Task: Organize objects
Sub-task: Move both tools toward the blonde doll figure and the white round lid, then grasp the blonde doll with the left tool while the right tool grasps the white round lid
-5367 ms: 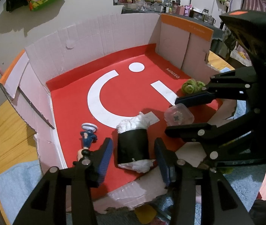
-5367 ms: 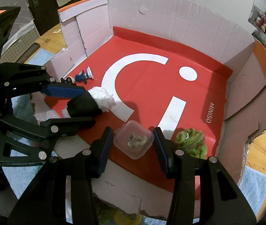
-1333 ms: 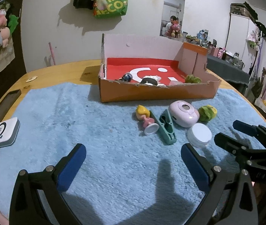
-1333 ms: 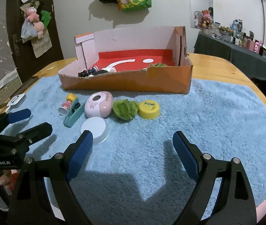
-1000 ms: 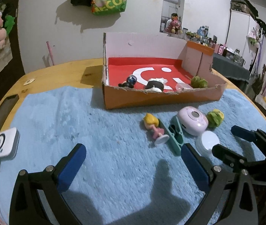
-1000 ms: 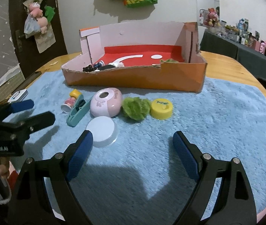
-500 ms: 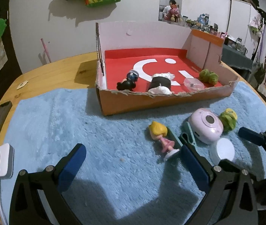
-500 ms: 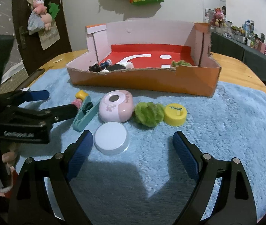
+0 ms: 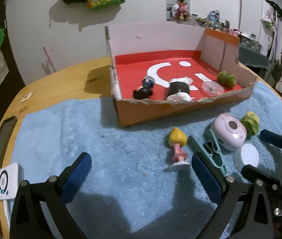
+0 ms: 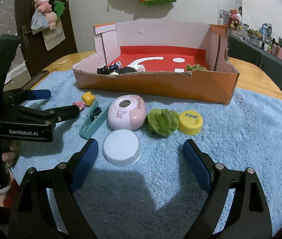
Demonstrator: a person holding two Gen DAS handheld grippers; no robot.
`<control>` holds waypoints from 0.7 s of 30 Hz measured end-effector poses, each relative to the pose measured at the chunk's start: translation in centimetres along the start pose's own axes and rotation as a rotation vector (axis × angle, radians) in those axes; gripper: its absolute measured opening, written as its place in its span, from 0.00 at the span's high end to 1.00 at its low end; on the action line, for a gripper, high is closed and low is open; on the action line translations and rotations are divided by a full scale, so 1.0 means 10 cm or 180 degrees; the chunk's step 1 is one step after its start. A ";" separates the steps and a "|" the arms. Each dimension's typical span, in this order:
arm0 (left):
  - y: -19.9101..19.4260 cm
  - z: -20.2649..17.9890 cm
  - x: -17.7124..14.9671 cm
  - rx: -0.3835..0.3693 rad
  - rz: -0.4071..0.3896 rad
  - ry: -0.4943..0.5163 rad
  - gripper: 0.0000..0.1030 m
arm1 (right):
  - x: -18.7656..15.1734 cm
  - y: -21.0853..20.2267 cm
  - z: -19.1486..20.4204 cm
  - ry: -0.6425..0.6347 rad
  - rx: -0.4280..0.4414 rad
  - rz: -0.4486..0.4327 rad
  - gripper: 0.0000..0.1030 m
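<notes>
1. Left hand-held gripper spread wide, grasping nothing, low over the fluffy light-blue mat on the round wooden worktop.
2. Right hand-held gripper likewise released and bare, with the flat white round lid lying just ahead, nearer its left finger.
3. In a loose row on the mat, in front of the box: small blonde doll in a pink dress lying on its side, teal plastic clip, pink oval case with a round window, fuzzy green pom-pom, yellow bottle cap.
4. Pom-pom touching both the pink case and the yellow cap; clip leaning against the case's other side.
5. Behind them, a torn cardboard box with red floor, open on top.
6. Inside the box: dark-haired figurine, black roll with white tissue, clear plastic container, second green pom-pom.
7. White square device at the worktop's left edge.
</notes>
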State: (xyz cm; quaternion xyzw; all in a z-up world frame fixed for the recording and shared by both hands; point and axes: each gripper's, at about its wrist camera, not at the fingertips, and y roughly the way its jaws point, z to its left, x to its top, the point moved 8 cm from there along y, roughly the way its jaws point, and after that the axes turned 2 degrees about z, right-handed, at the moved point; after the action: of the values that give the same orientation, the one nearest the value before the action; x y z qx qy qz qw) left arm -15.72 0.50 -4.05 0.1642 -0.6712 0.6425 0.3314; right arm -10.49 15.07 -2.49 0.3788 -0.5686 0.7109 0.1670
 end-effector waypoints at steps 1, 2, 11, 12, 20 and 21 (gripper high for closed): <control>0.01 -0.02 0.01 -0.0019 0.0005 0.0026 0.06 | 0.00 0.00 0.00 -0.0004 -0.0007 -0.0010 0.15; 0.03 -0.05 0.02 -0.0051 0.0017 0.0051 0.08 | 0.00 0.01 0.00 -0.0008 -0.0019 -0.0009 0.15; 0.06 -0.22 0.03 -0.0366 0.0010 0.0070 0.43 | -0.01 0.03 0.10 -0.0127 -0.0089 -0.0063 0.34; 0.06 -0.23 0.03 -0.0381 0.0003 0.0060 0.44 | -0.01 0.03 0.11 -0.0131 -0.0093 -0.0077 0.34; 0.05 -0.29 0.07 -0.0483 -0.0023 0.0017 0.59 | -0.01 0.03 0.14 -0.0127 -0.0088 -0.0167 0.51; 0.06 -0.30 0.07 -0.0529 -0.0021 0.0020 0.68 | -0.01 0.03 0.16 -0.0139 -0.0084 -0.0174 0.53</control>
State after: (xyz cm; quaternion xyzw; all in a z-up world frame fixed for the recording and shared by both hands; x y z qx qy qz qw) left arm -15.91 3.67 -4.13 0.1363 -0.7206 0.5840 0.3481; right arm -10.05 13.52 -2.64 0.4074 -0.5708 0.6901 0.1789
